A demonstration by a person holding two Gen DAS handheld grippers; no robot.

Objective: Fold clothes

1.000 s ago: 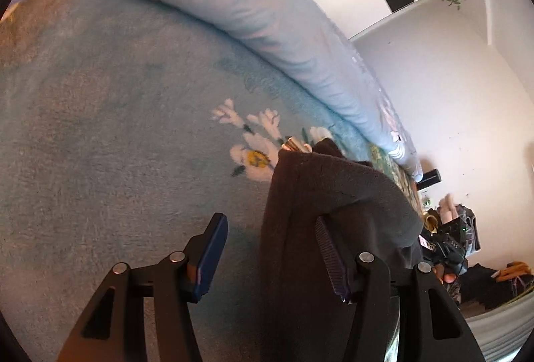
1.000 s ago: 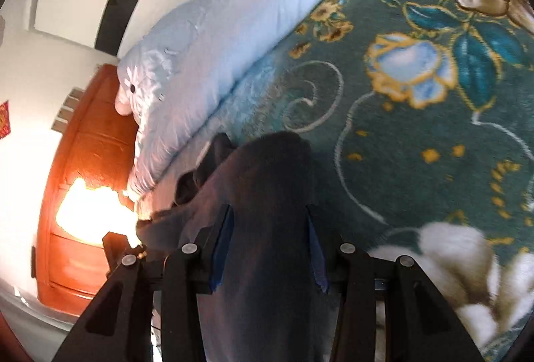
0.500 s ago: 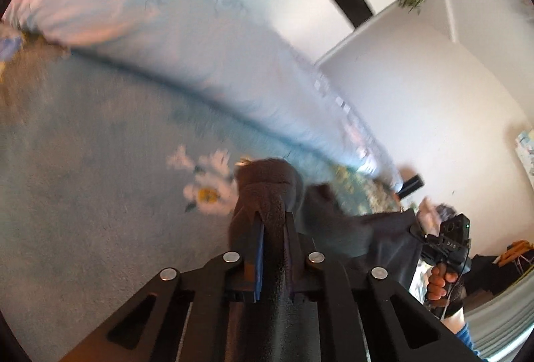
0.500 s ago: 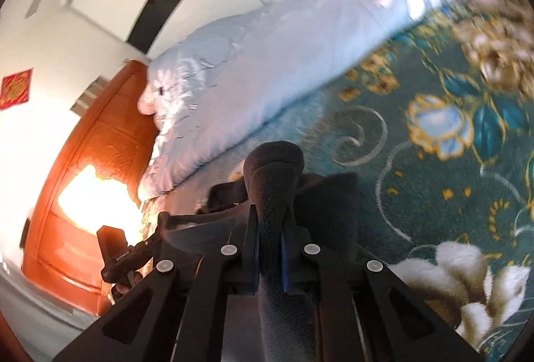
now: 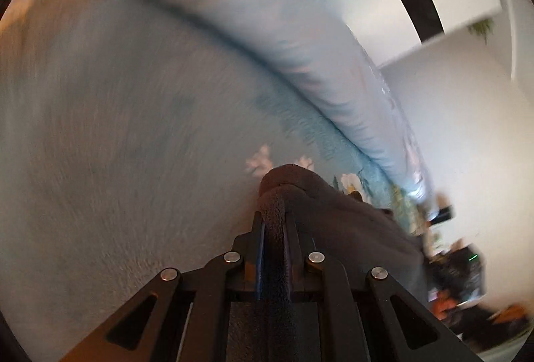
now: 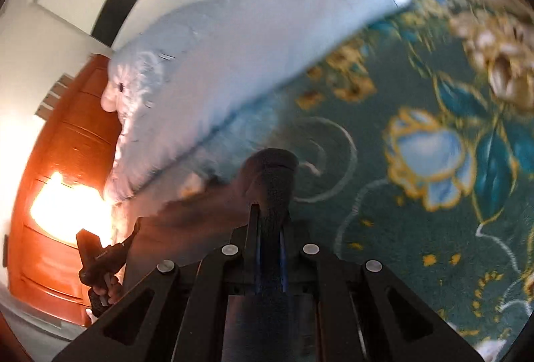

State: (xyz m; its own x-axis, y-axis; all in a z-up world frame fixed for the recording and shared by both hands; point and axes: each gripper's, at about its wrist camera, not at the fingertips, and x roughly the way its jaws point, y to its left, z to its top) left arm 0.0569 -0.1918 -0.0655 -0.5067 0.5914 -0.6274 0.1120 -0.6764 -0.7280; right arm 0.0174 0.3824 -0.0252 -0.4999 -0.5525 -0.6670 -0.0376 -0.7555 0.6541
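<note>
Left gripper [image 5: 273,225] clamped on a bunched fold of dark garment [image 5: 337,218], lower centre of frame, over teal blanket [image 5: 133,161]. Right gripper [image 6: 271,221] likewise pinching garment [image 6: 200,211], lower centre. Pale blue duvet [image 6: 233,54] across upper frame. Both views motion-blurred.

One dark garment [image 5: 337,215], two grippers [image 5: 273,221] [image 6: 272,215]
</note>
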